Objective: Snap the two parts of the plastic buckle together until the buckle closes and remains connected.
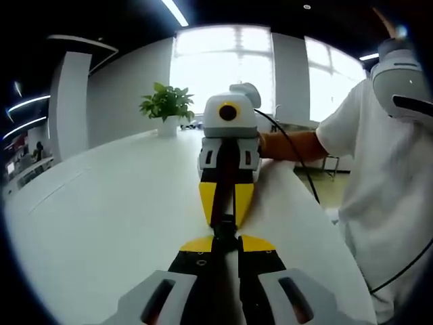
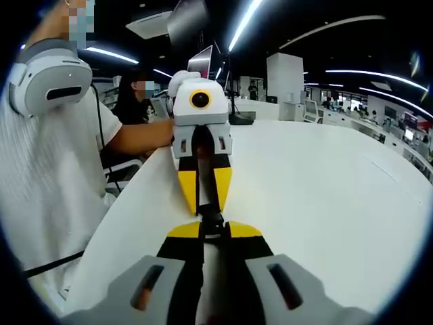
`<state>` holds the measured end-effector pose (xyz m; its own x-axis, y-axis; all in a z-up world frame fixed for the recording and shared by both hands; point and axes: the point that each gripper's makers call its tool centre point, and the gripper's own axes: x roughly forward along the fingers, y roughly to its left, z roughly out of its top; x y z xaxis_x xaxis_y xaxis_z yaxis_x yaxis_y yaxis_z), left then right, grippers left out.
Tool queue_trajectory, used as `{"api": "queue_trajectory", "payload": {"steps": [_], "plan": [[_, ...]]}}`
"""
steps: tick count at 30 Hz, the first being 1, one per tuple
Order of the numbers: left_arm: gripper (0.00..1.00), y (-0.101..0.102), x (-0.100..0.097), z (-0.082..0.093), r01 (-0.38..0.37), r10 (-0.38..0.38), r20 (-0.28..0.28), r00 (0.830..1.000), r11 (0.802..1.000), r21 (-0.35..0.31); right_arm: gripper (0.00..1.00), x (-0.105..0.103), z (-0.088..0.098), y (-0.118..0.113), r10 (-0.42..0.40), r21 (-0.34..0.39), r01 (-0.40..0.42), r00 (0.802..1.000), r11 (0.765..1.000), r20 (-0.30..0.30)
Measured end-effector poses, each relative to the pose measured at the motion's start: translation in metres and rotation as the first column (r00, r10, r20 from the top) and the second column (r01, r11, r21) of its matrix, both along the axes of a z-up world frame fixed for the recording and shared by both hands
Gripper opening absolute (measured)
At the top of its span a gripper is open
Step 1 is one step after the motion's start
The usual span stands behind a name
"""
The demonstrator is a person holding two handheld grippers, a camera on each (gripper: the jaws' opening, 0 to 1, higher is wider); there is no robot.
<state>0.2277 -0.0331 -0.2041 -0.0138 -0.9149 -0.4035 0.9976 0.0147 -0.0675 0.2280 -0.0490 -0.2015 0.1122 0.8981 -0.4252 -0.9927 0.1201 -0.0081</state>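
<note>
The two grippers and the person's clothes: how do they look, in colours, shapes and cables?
Each gripper has black jaws with yellow tips and a light grey body. The right gripper and the left gripper each carry a white housing on top. A black cable runs from the right gripper. The person wears a white short-sleeved shirt and a white and grey band on the upper arm.

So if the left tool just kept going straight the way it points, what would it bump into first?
Probably the black buckle pinched at its tips, and right behind it the right tool facing it nose to nose. They look almost touching, though depth is hard to judge.
</note>
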Motion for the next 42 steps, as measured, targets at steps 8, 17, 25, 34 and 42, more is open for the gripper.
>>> {"api": "queue_trajectory", "payload": {"steps": [8, 17, 25, 34, 42], "plan": [[0.08, 0.001, 0.002, 0.0, -0.003, 0.003, -0.006, 1.0, 1.0, -0.001, 0.11, 0.0, 0.0, 0.001, 0.002, -0.005, -0.002, 1.0, 1.0, 0.002], [0.07, -0.004, -0.006, 0.0, -0.018, 0.018, -0.006, 1.0, 1.0, -0.001, 0.11, 0.0, 0.0, 0.001, -0.015, -0.009, 0.016, 1.0, 1.0, 0.02], [0.07, -0.005, -0.006, -0.002, -0.019, 0.019, -0.007, 1.0, 1.0, -0.002, 0.11, 0.001, 0.0, 0.001, -0.022, -0.008, 0.022, 1.0, 1.0, 0.011], [0.08, -0.004, -0.006, -0.002, 0.0, 0.0, 0.005, 1.0, 1.0, -0.008, 0.11, 0.002, 0.0, 0.004, 0.005, -0.003, -0.005, 1.0, 1.0, 0.003], [0.09, -0.002, -0.006, -0.002, -0.004, 0.004, 0.005, 1.0, 1.0, -0.021, 0.13, -0.001, 0.001, 0.004, -0.004, 0.003, 0.004, 1.0, 1.0, 0.022]]}}
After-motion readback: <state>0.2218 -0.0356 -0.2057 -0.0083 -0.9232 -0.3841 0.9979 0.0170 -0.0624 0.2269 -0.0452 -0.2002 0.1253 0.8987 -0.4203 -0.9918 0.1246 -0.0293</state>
